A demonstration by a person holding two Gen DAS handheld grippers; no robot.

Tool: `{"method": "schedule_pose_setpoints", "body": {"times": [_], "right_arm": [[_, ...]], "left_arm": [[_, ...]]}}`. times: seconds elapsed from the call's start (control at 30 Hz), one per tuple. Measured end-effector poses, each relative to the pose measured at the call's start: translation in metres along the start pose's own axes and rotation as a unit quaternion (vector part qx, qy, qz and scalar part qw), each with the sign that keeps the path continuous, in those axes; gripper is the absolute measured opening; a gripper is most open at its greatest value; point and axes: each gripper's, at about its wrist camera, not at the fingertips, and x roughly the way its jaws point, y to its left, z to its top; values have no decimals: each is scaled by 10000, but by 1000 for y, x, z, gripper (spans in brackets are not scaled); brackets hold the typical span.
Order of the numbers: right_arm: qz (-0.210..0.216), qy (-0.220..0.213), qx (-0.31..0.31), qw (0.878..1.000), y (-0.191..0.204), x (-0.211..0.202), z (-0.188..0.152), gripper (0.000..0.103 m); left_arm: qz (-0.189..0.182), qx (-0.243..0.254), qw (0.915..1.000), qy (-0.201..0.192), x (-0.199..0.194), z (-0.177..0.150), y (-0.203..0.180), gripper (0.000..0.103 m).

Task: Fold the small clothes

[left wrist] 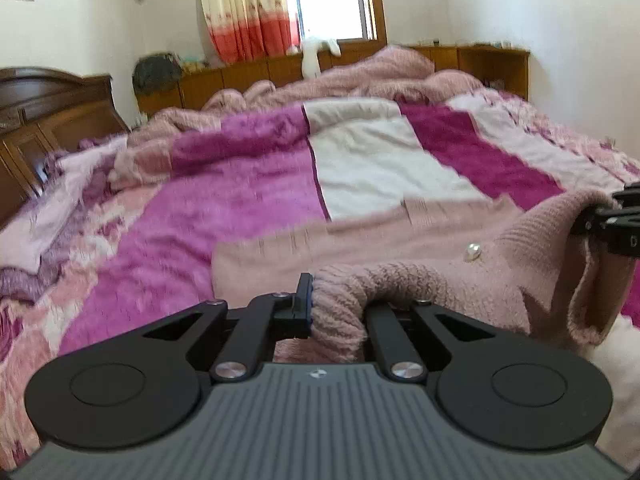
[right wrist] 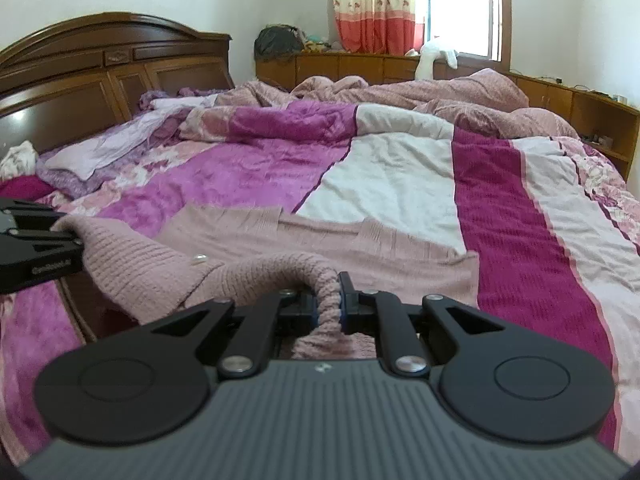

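Now both grippers' fingers clenched on pink sweater (left wrist: 420,236) hem (L (left wrist: 338,300) & R (right wrist: 329,300)).

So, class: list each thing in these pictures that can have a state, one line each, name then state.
left gripper: shut on the pink cardigan's ribbed edge.
right gripper: shut on the same edge.
pink cardigan: near edge lifted, far part flat on the bed.
striped blanket: spread out, wrinkled.
pink quilt: bunched up.
curtain: drawn aside.
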Motion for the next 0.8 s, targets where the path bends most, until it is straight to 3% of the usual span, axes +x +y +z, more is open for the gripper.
{"method": "schedule_pose_setpoints", "body": {"times": [0.27,0.43,0.6,0.8], "right_arm": [[-166,-415,95,9990,-7,20,35,12],[-312,-481,66,9983,-12,46,50,12],[-480,-423,-98,9979,-14,79,52,12],[-554,-128,-55,9984,-19,122,41,12]], "left_arm": [[46,-71,9989,-466,26,46,6,5],[93,-113,9983,-560,54,68,10,5],[164,-35,9990,-410,95,79,14,5],[174,12,9998,-99,152,68,14,5]]}}
